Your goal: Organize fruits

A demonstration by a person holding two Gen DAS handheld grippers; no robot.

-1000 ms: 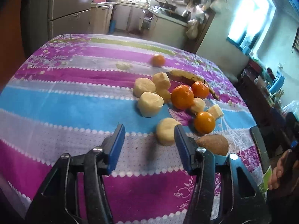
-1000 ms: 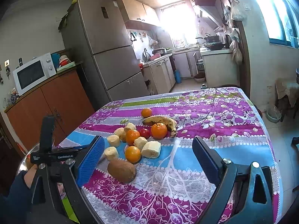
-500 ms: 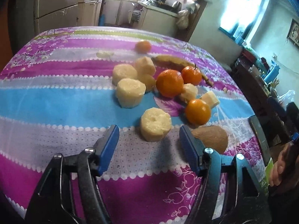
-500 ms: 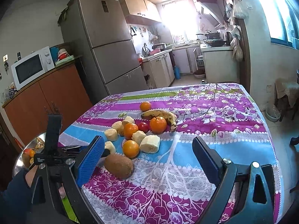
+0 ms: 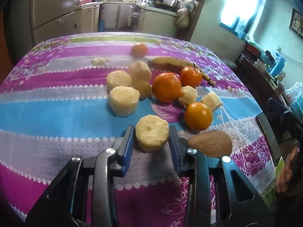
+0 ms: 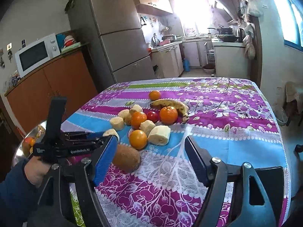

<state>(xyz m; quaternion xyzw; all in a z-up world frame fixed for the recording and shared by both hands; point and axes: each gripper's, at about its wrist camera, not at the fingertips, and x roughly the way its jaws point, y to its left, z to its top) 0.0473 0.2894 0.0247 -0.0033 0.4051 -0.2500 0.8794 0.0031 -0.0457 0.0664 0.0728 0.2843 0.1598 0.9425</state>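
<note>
Kitchen table's striped floral cloth (image 6: 227,113) bears fruit; left claw (image 5: 151,138) clamps a peeled chunk (image 5: 152,135), right claw (image 6: 149,160) gapes.

Black tongs (image 5: 151,138), blue pads (image 5: 128,147), navy sleeve (image 6: 11,189)

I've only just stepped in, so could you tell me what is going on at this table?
A person is sorting fruit on a table with a striped floral tablecloth, using a handheld gripper in each hand. The left gripper has its blue fingers on either side of a pale peeled fruit chunk that sits on the cloth beside a kiwi; whether they press on it is unclear. The right gripper hangs open over the cloth, holding nothing. Oranges, a banana and more chunks wait in a loose cluster.
</note>
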